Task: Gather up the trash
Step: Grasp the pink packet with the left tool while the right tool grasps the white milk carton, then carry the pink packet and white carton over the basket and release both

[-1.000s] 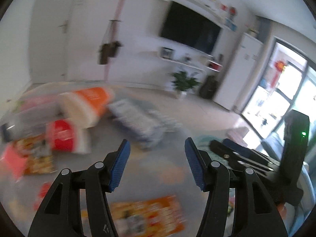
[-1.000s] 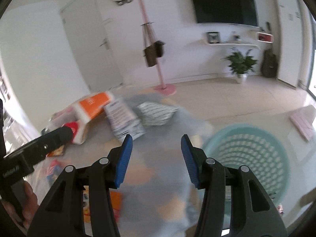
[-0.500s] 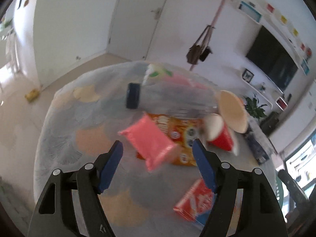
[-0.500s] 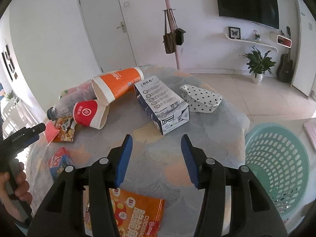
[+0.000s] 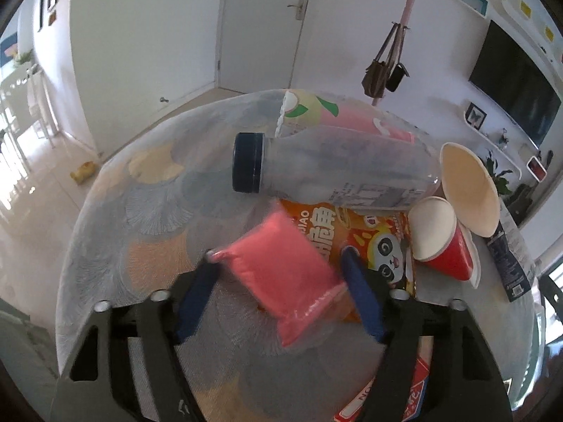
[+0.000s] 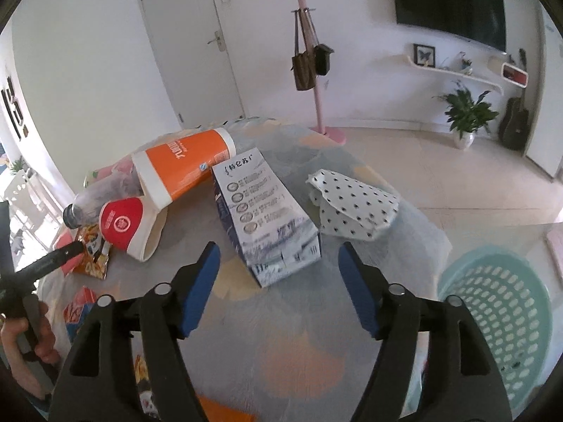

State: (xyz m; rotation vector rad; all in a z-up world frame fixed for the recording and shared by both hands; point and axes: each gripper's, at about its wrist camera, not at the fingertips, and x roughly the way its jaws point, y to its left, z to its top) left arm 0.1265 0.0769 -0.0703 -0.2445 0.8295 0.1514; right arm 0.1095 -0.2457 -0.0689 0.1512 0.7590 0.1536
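Observation:
In the left wrist view my left gripper is open, its blue pads on either side of a pink packet that lies on an orange snack bag. A clear bottle with a dark cap, a red paper cup and a tan cup lie beyond. In the right wrist view my right gripper is open and empty, just short of a white and blue carton. A turquoise basket stands at the lower right.
An orange cup, a red cup and a dotted paper wrapper lie on the round table. The left gripper shows at the table's left edge. A red box lies under my left gripper.
My left gripper swung left across the table and closed in on the pink packet, which now sits between its pads. My right gripper tilted down and moved nearer the carton.

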